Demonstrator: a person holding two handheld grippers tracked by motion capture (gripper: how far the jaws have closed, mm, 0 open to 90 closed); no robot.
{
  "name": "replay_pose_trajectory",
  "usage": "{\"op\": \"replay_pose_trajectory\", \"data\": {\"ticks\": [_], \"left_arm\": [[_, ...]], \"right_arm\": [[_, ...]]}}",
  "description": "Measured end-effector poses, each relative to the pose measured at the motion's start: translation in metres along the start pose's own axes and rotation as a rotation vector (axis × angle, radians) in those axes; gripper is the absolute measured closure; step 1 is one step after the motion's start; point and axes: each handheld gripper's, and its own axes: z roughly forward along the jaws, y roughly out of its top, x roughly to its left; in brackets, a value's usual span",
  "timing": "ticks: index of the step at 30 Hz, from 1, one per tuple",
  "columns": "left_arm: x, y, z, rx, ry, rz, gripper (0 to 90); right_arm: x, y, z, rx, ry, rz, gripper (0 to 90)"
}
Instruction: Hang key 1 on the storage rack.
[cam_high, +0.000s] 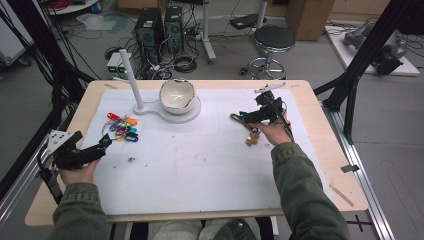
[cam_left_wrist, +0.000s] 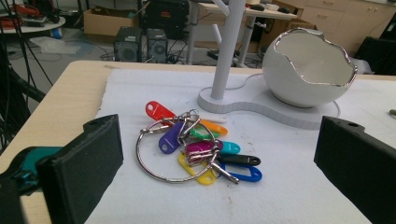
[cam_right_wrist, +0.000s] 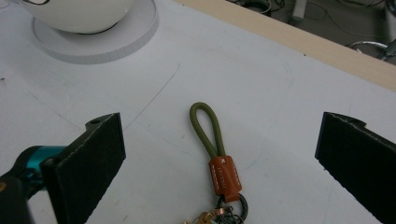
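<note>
In the high view, the left gripper (cam_high: 102, 143) sits at the lower left of the frame, jaws spread wide, pointing at a bunch of coloured key tags (cam_high: 122, 128) just above and to the right of it on the white mat (cam_high: 200, 165). The right gripper (cam_high: 239, 119) is right of centre, over an olive cord keychain (cam_high: 245, 127) that lies beside the person's right hand (cam_high: 275, 132). A white eggshell-shaped bowl (cam_high: 176, 94) and a white post (cam_high: 131, 80) share a white base (cam_high: 170, 114) at upper centre. Computer towers (cam_high: 159, 30) and a stool (cam_high: 272, 42) stand on the floor beyond the table.

In the left gripper view, the wide-apart jaws frame the tags on their large metal ring (cam_left_wrist: 159, 161) at centre, nothing between them. The post (cam_left_wrist: 229, 46) and bowl (cam_left_wrist: 308, 67) stand behind, upper right.

In the right gripper view, the jaws are also wide apart, empty. The olive loop (cam_right_wrist: 205, 128) with its orange leather tab (cam_right_wrist: 224, 175) lies at lower centre on the mat; the base (cam_right_wrist: 102, 44) sits upper left.
</note>
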Motion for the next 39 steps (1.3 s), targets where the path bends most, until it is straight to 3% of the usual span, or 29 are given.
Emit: {"op": "replay_pose_trajectory", "data": {"ticks": [14, 25, 32, 36, 39], "left_arm": [[0.0, 0.0, 0.002, 0.01, -0.008, 0.003, 1.7], [-0.001, 0.0, 0.003, 0.016, -0.011, 0.006, 1.7], [-0.001, -0.001, 0.003, 0.021, -0.016, 0.008, 1.7], [-0.001, -0.001, 0.004, 0.023, -0.018, 0.011, 1.7], [-0.001, -0.001, 0.004, 0.026, -0.02, 0.014, 1.7]], "right_arm": [[-0.017, -0.011, 0.036, 0.121, 0.005, 0.037, 0.6], [-0.03, -0.022, 0.056, 0.201, -0.04, 0.037, 0.6], [-0.033, -0.024, 0.06, 0.211, -0.058, 0.022, 6.9], [-0.034, -0.025, 0.061, 0.229, -0.054, 0.021, 22.6], [-0.033, -0.026, 0.062, 0.23, -0.028, 0.018, 27.7]]}}
